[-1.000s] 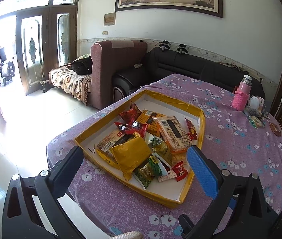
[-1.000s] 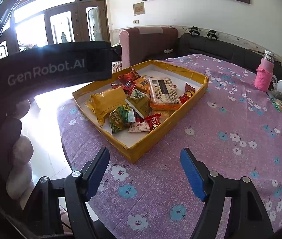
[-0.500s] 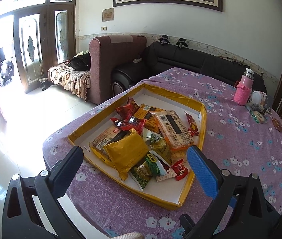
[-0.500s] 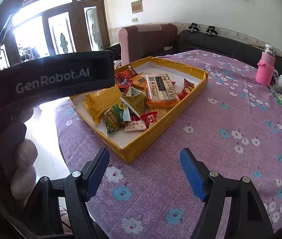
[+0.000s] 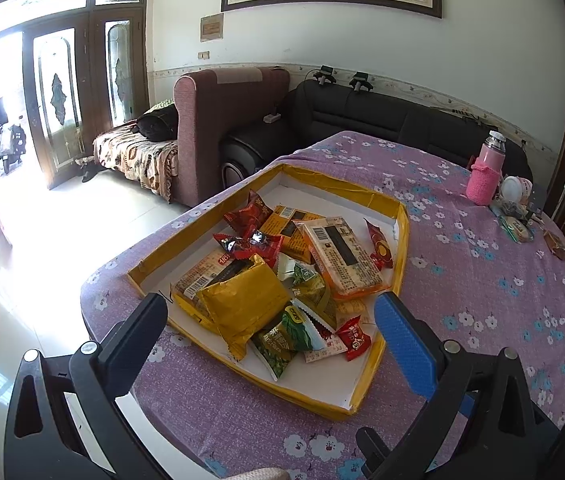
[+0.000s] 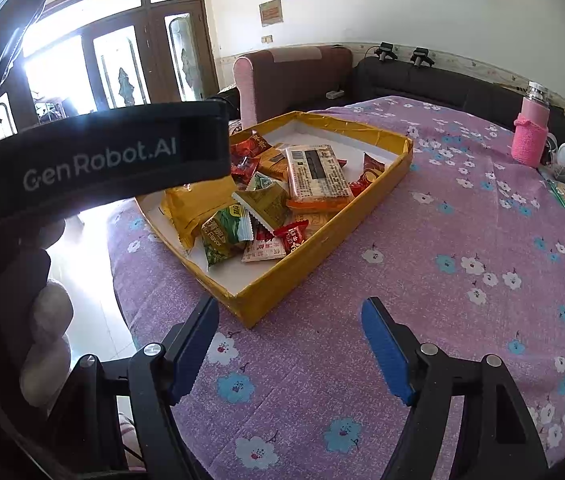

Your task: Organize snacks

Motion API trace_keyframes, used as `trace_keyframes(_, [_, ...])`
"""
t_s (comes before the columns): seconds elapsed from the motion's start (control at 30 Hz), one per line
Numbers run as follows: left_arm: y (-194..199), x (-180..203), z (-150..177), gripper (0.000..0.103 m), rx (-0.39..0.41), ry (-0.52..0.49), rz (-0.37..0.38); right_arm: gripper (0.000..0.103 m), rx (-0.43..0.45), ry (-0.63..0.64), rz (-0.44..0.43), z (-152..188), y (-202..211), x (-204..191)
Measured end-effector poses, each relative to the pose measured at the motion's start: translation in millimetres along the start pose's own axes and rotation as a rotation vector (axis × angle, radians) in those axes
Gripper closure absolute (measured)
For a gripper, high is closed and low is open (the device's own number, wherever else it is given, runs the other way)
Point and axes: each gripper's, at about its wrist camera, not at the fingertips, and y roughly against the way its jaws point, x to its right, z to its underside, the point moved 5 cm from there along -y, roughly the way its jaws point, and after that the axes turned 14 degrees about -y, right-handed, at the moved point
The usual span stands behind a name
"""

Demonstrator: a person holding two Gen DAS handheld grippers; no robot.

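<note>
Both the left claw [image 5: 268,322] and the right claw [image 6: 290,326] hang spread wide and empty at the bottom of the frame, while the snacks [image 5: 282,276] lie jumbled mid-frame in the yellow tray [image 5: 402,224] on the worktop [image 6: 462,260], which fits either sorting ahead or everything already gathered.

The round table's cloth [image 5: 482,280] is purple, scattered with white and blue flowers. The shallow cardboard tray [image 5: 402,240] has yellow taped walls and a white floor. Among the snacks, a crinkled foil packet [image 5: 242,304] is golden yellow, a small pouch [image 5: 286,340] is green with white lettering, a long flat pack [image 5: 342,256] is orange with a black label, and a twisted wrapper [image 5: 254,244] is red. The bottle's knitted sleeve [image 5: 484,180] is pink. The left gripper [image 5: 270,328] has one blue pad [image 5: 402,344].
</note>
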Motion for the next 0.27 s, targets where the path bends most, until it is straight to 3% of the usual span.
trace_keyframes(0.27, [3.2, 2.3, -2.8, 0.000, 0.007, -0.010, -0.003, 0.028, 0.029, -0.045, 0.003, -5.5, 9.1, 10.0])
